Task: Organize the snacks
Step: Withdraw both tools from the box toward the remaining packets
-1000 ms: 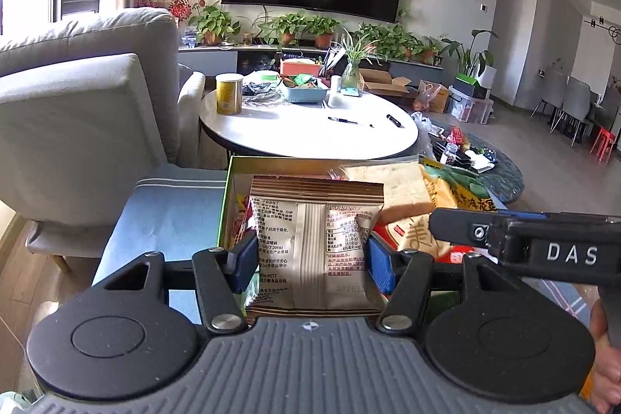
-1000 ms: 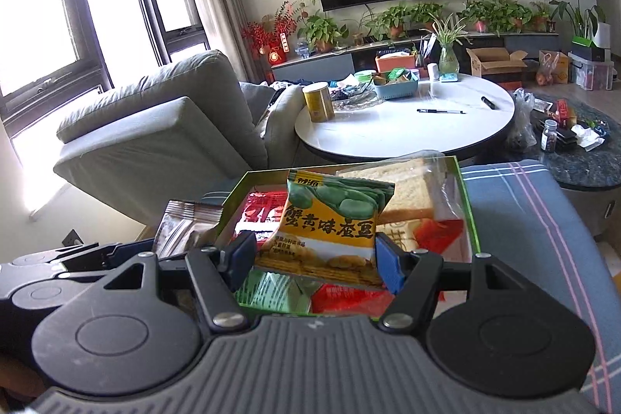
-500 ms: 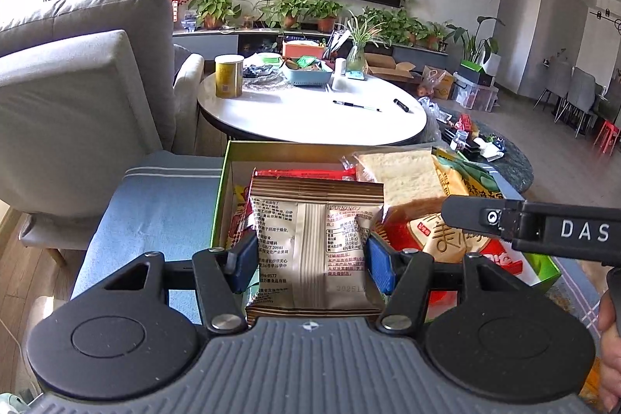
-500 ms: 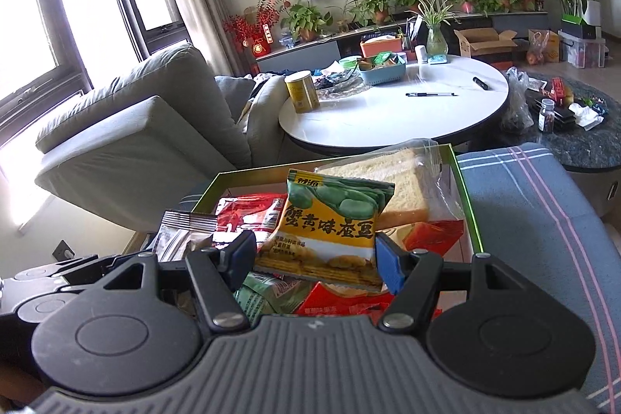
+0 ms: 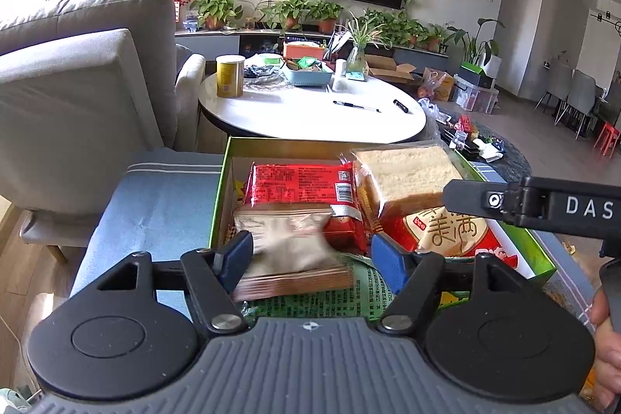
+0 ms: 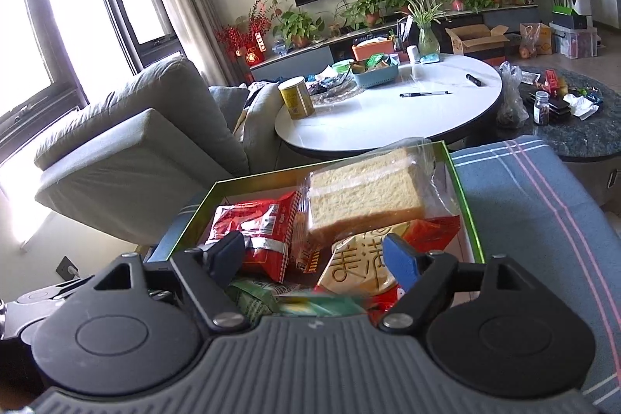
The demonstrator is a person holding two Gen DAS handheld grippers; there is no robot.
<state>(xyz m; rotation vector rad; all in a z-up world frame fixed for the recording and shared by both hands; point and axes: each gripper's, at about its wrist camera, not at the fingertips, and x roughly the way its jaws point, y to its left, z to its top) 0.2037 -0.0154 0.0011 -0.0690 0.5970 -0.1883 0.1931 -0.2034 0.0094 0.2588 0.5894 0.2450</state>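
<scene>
step: drop-off. Both packets just let go into the green-rimmed cardboard box (image 5: 541, 253), which sits on the blue striped cloth seat (image 5: 155, 204).
L tongs (image 5: 310, 253): have just been opening; now spread. Beige-brown foil snack packet (image 5: 287, 251) is blurred between them, right pad clear of it, left pad close or touching; I judge it released & falling onto the pile.
R tongs (image 6: 314, 255): spread, nothing pinched. Yellow-green bean snack packet (image 6: 322, 303) is a blur below them at 6 o'clock, on the green packets.
box contents: red foil packet (image 5: 302, 187) at 12 o'clock of the beige one; clear-wrapped sliced sponge cake (image 5: 403, 173) at 1 o'clock; red round-label cracker pack (image 5: 450, 231) at 3 o'clock.
next: prob. lift both tongs clear w/o snagging packets, then look for any snack left outside box. None shows in either view.
bench: white round bench (image 5: 310, 111) behind box at 12 o'clock, not in play.
</scene>
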